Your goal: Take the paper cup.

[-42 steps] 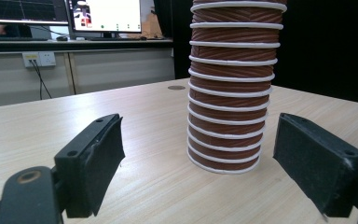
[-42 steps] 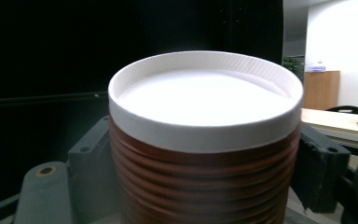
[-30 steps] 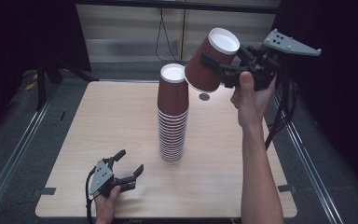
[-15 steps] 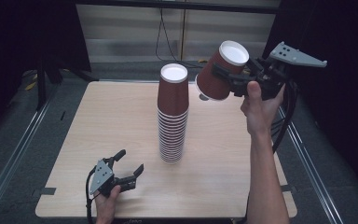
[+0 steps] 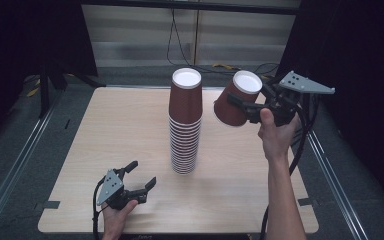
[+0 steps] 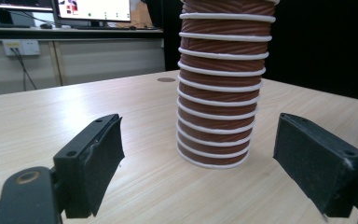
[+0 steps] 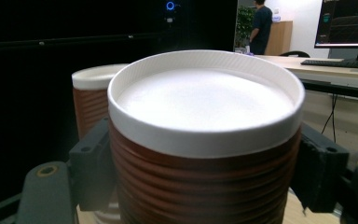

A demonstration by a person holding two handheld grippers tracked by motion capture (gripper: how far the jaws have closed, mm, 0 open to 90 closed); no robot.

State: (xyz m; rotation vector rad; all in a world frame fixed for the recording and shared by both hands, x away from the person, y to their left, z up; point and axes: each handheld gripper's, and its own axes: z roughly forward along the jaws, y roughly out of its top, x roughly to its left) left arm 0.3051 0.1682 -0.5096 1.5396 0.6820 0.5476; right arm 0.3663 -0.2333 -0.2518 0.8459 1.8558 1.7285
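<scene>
High view has your right claw (image 5: pixel 242 106) clamped on one cup (image 5: pixel 227 112), base up and tilted, in the air just right of the stack (image 5: pixel 185 125) that stands mid-surface (image 5: pixel 105 130). Looks like a set-down toward the right edge. Level the cup first, so the rim meets the wood flat. Keep clear of the stack, because a nudge would topple it. Let go only once the rim rests. Your left claw (image 5: pixel 141 175) waits released and empty near the front edge, aimed at the stack's foot.
</scene>
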